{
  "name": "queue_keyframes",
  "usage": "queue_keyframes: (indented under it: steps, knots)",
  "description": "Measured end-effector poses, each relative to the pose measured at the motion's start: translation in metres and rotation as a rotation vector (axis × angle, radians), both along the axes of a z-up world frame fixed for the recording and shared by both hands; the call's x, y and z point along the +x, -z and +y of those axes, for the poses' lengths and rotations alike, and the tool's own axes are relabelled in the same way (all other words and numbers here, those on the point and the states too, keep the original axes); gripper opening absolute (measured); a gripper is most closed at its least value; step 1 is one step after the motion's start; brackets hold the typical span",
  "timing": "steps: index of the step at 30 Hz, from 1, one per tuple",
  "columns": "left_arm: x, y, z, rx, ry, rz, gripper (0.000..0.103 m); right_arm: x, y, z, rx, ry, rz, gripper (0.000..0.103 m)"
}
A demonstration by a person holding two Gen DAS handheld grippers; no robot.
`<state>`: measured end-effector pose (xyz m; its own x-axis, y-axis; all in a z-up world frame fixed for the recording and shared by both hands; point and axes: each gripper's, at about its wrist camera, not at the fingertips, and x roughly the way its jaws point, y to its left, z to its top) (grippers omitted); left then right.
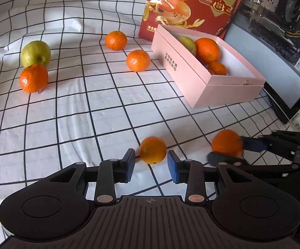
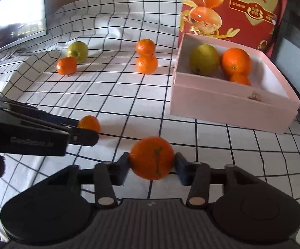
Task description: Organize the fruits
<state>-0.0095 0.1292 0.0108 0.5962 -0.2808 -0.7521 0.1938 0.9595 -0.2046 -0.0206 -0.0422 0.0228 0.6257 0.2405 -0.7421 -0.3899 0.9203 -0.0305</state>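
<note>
My left gripper [image 1: 151, 164] is open, its fingers on either side of an orange [image 1: 153, 149] that lies on the checked cloth, not touching it. My right gripper [image 2: 151, 166] is shut on an orange [image 2: 151, 157] held above the cloth; it shows blurred in the left wrist view [image 1: 227, 142]. A pink box [image 1: 193, 78] holds a green fruit [image 2: 204, 59], a large orange [image 2: 236, 61] and a small orange [image 2: 239, 79]. Loose on the cloth are two oranges [image 1: 116, 40] [image 1: 138, 60], a third orange [image 1: 33, 78] and a green fruit [image 1: 35, 53].
A red fruit bag [image 1: 193, 4] stands behind the box. A screen and dark equipment [image 1: 274, 41] line the right edge. The cloth [image 1: 87, 103] rises over a ridge at the back left. A monitor [image 2: 13, 14] stands at the far left.
</note>
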Motion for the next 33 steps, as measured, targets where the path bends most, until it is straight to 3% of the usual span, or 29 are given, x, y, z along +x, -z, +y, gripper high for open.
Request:
queue_keyframes:
  steps: [5,18,25,33]
  knots:
    - [0.004,0.000,0.000,-0.005,0.025,0.002,0.038,-0.003,-0.002,-0.025,0.010,0.063,0.014,0.045]
    - [0.012,-0.003,-0.019,0.099,0.027,0.033,0.038,-0.016,0.000,-0.052,0.002,0.146,0.025,0.045]
    - [0.018,-0.004,-0.014,0.060,-0.005,0.070,0.037,-0.017,-0.003,-0.057,0.000,0.157,0.014,0.045]
    - [0.016,-0.003,-0.012,0.065,-0.006,0.047,0.034,-0.015,-0.005,-0.065,-0.002,0.169,0.010,0.045]
